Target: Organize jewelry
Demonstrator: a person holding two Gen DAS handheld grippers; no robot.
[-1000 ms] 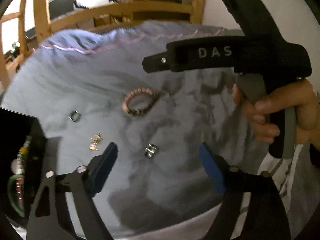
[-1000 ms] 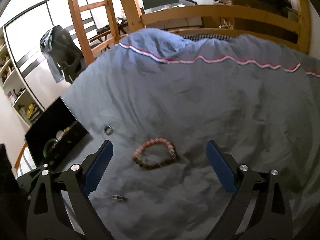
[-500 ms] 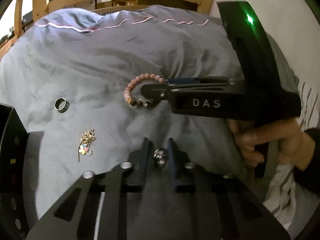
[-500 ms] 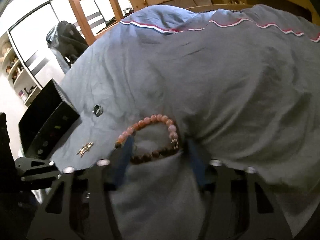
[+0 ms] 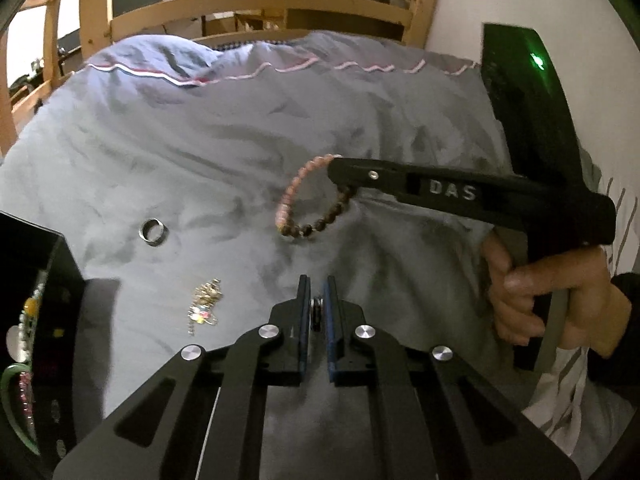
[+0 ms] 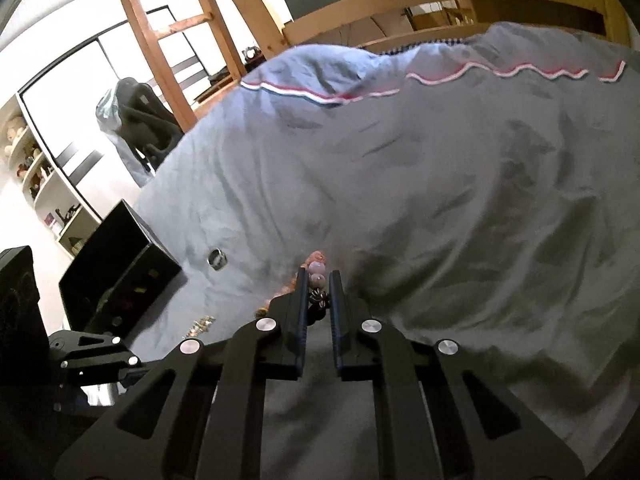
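Jewelry lies on the duvet: my right gripper pinches the bracelet by its beads, my left gripper clamps a ring, both bound, I judge, for the box at left.

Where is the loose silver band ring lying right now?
In the left wrist view the silver band ring lies on the grey duvet, left of the beaded bracelet, beyond the gold charm cluster.

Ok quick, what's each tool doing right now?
Left tool: closed, pinching a small silver ring.
Right tool: closed, gripping the bead bracelet.
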